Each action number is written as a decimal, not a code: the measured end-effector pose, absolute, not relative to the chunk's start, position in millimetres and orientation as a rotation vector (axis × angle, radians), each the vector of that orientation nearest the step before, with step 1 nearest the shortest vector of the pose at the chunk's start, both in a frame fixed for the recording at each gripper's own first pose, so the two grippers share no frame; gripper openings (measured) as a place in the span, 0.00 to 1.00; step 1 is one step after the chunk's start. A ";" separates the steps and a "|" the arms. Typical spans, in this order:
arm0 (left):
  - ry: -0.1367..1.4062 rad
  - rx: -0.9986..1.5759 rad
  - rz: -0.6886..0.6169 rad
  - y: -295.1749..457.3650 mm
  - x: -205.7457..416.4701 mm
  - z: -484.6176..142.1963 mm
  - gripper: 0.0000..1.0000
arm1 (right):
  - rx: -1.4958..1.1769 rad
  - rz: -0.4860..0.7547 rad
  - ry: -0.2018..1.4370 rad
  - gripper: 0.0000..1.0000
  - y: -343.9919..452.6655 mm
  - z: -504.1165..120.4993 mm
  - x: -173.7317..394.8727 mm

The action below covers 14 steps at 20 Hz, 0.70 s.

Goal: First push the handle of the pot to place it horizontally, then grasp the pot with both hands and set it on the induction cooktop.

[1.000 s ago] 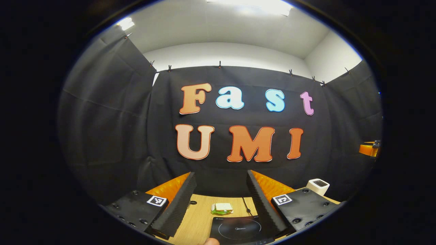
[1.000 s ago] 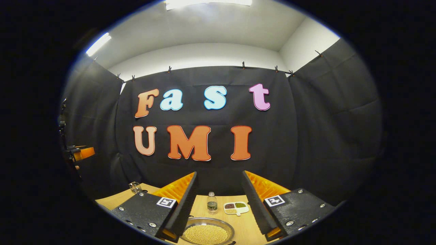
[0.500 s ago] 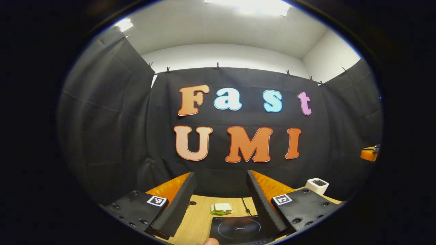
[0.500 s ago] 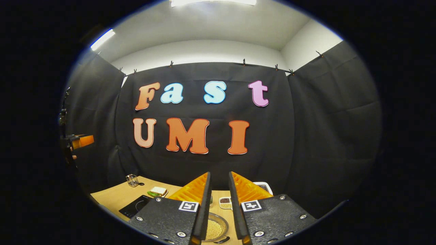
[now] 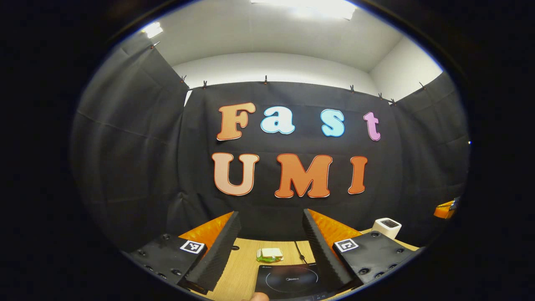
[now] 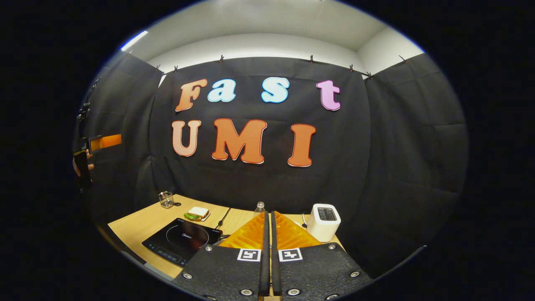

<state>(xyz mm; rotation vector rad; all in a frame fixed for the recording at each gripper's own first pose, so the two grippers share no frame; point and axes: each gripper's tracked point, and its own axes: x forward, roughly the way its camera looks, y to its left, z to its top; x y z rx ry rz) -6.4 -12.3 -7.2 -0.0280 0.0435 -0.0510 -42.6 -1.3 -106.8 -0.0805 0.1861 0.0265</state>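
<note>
- At the far left edge of the right gripper view we saw the left gripper (image 6: 104, 141) held high, a hand (image 6: 81, 165) just under it; in the left gripper view its own two fingers stood wide apart at the bottom of the frame, with nothing between them.
- Low and left of centre in the right gripper view lay the induction cooktop (image 6: 182, 241) on the wooden table (image 6: 138, 223), its top bare, with a sandwich (image 6: 197, 213) and a small glass (image 6: 166, 199) behind it.
- At bottom centre of that view the right gripper (image 6: 268, 234) had its fingers pressed together, and we could see nothing clamped in them; a bottle (image 6: 259, 207) peeked up just behind their tips.
- Right of the fingers stood a white toaster (image 6: 324, 222).
- We could not find the pot in either view, so we cannot say where it lay relative to either gripper; it was certainly not on the cooktop.
- We judged the first step, pushing the handle level, to be the one in hand and not yet done.
- The closed fingers looked suited to pushing; the next move called for bringing them down beside the handle and nudging it sideways.
</note>
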 end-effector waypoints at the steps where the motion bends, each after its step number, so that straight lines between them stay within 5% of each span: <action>1: 0.042 -0.029 -0.051 -11.7 -7.8 -7.5 1.00 | -0.070 0.035 0.211 0.00 0.8 -119.7 -43.3; 14: 0.063 -0.039 -0.041 -8.6 -17.8 -17.0 1.00 | 0.059 0.066 0.571 0.00 -8.0 -281.7 -68.7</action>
